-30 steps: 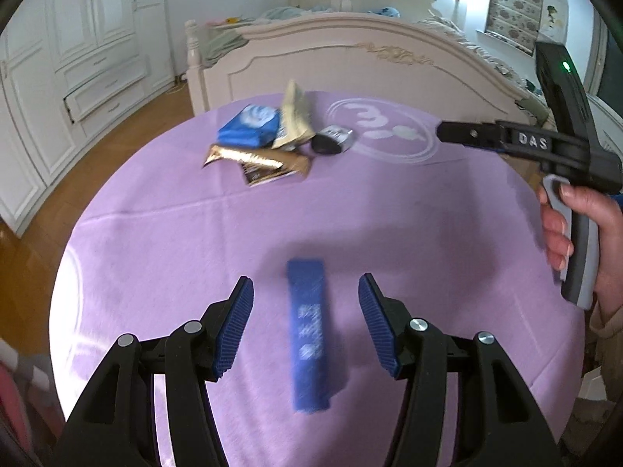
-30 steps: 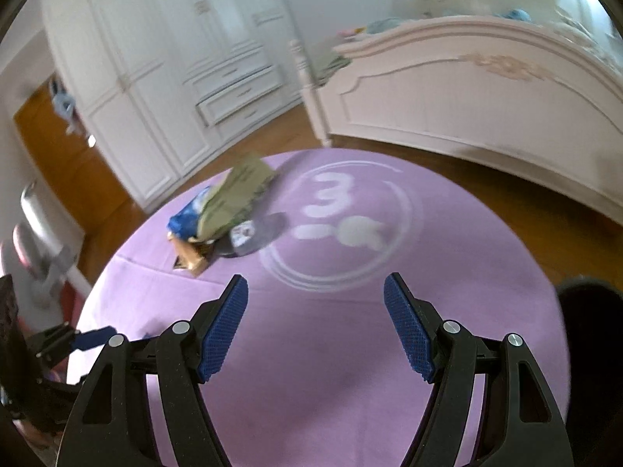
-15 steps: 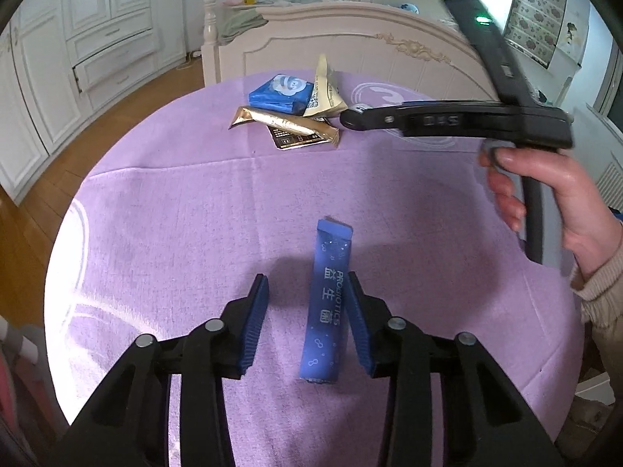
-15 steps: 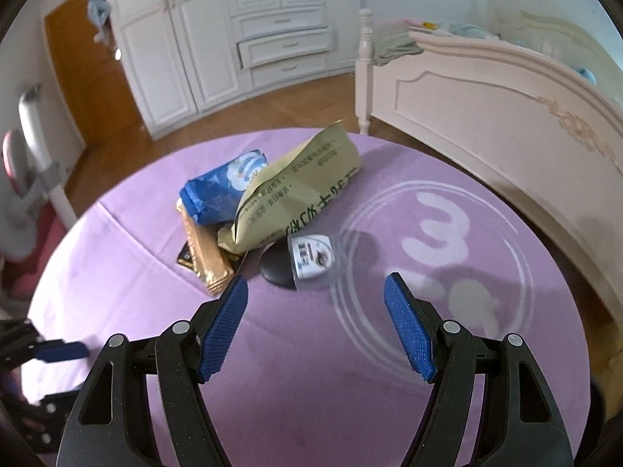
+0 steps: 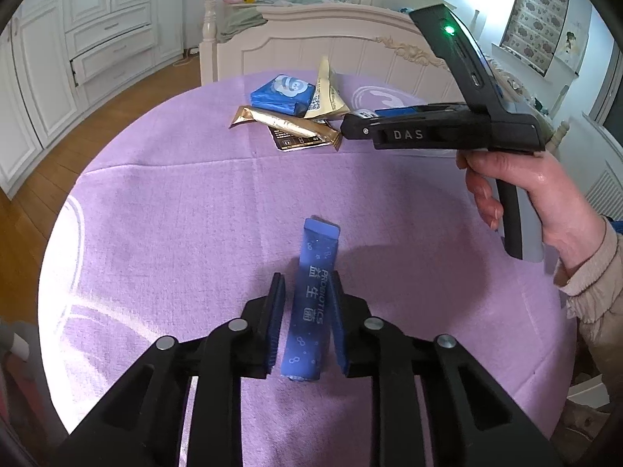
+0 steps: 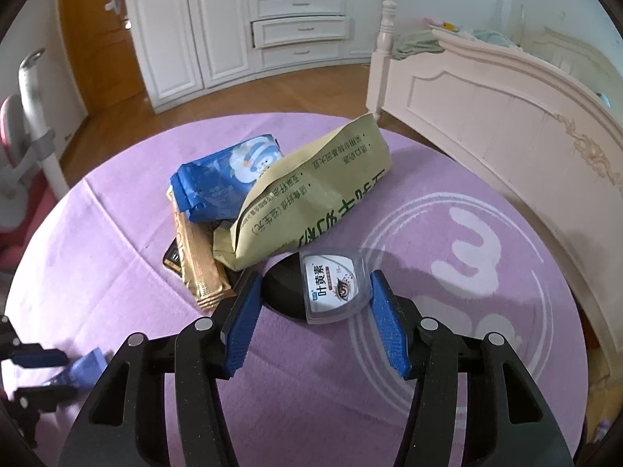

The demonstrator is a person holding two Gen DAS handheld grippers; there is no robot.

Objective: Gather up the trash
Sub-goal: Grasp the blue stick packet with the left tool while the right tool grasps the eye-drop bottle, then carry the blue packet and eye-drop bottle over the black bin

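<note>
My left gripper has closed on a blue probiotics stick sachet and holds it just above the purple tablecloth. My right gripper is open, its pads on either side of a black-and-clear blister pack that lies on the cloth. Behind it is a trash pile: an olive-green bag, a blue tissue pack and a gold stick sachet. The pile also shows in the left wrist view, with the right gripper beside it.
The round table stands next to a cream bed footboard. White wardrobes line the far wall over a wooden floor. A pink chair stands at the left.
My left gripper closed around the blue sachet and lifted its front end. My right gripper moved down and forward to the pile and now straddles the blister pack.
</note>
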